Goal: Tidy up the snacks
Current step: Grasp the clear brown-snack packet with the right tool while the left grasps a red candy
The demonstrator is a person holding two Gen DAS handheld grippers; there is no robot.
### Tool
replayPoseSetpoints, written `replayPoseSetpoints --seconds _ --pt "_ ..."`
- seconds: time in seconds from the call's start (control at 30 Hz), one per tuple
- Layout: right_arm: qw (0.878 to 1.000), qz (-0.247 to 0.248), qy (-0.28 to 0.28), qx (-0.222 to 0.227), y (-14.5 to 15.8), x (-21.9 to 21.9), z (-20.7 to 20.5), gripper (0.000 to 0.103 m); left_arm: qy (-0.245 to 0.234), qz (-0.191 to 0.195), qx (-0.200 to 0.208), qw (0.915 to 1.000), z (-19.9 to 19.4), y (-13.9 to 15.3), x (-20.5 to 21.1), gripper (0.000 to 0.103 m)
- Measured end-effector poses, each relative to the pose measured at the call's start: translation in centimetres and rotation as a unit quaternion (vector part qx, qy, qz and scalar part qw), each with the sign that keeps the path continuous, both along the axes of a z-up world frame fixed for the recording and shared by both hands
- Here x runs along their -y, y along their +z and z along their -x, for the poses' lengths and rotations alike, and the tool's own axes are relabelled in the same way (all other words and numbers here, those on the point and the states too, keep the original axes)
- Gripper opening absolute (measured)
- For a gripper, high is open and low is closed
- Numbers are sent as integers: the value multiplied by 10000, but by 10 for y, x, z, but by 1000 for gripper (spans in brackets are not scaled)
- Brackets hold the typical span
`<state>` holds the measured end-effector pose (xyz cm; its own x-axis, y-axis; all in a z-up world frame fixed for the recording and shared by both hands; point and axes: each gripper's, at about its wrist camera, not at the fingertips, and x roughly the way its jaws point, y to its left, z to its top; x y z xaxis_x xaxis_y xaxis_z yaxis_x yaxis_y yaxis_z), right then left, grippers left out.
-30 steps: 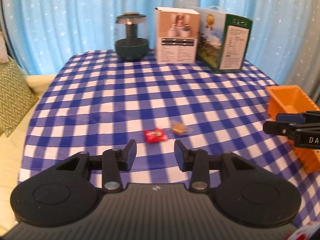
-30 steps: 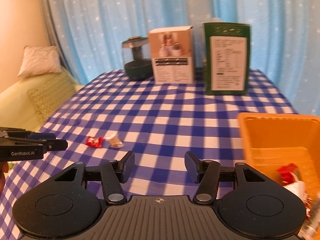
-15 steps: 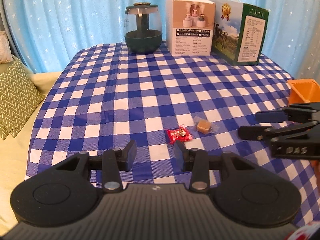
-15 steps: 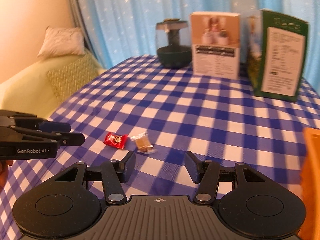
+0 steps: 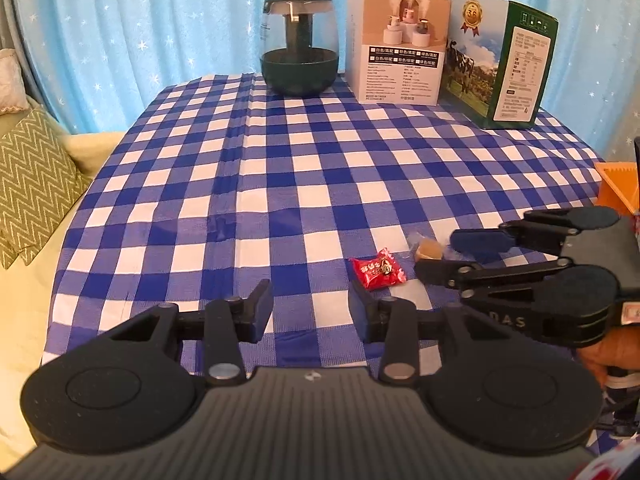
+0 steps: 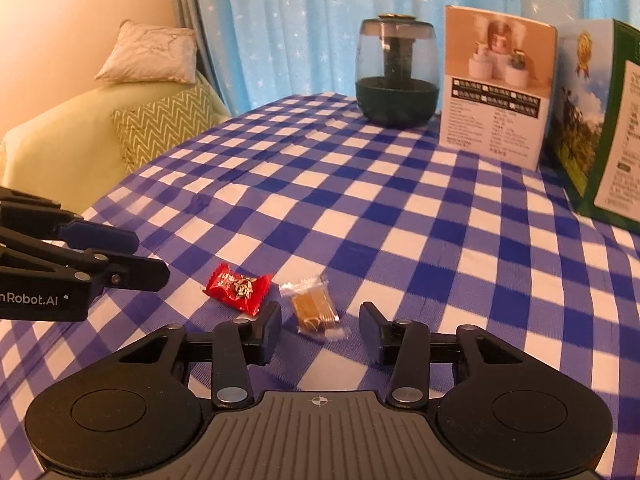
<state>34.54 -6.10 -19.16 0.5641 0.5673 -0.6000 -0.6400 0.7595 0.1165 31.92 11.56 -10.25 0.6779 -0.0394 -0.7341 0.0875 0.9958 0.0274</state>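
A red-wrapped candy and a brown candy in a clear wrapper lie side by side on the blue-and-white checked tablecloth. My right gripper straddles the brown candy. Its jaws are closing, and the pads stand a little off the wrapper on both sides. My left gripper is open with nothing between its fingers. It hovers just short of the red candy, which lies beyond its right fingertip.
An orange bin sits at the table's right edge. A dark green glass jar, a white box and a green box stand along the far edge. A sofa with a zigzag cushion is on the left.
My right gripper swung left from the orange bin to the brown candy and dropped over it, its jaws narrowing. My left gripper came slightly nearer the red candy, its opening unchanged.
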Motion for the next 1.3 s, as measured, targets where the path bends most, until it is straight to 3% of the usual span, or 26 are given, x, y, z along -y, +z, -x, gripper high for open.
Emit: replayPoseSetpoints --seconds 0.1,0.13,0.17,0.33,0.63,0.7,0.83,0.97,1.3 --pt "9999 60 24 118 -1 -3 0 34 -61 -30 -4 10000 -2 -2 3 37" --pt "9998 91 42 150 -1 -3 0 24 -83 -43 -5 10000 -3 -3 5 37" --pt "9998 118 60 169 -1 -3 0 22 -95 -58 -5 9999 -3 -4 6 37" --pt "9998 36 -196 -3 4 13 -1 22 -331 -232 -20 9992 -10 -13 18 37" --pt "9965 -178 -755 -309 12 54 -8 21 -1118 -1102 78 9876 -23 -35 52 37" --pt "9963 -199 -771 -324 13 57 -8 21 -1109 -1007 95 9887 -27 -36 52 37" --pt "9965 -207 -749 -322 14 58 -7 21 -974 -449 -3 9942 -34 -37 46 34" --pt "9964 -230 -762 -293 16 59 -6 21 -818 -42 -143 9965 -37 -37 43 21" --pt "9945 -359 -944 -282 31 71 1 21 -447 227 -205 9985 -31 -25 46 15"
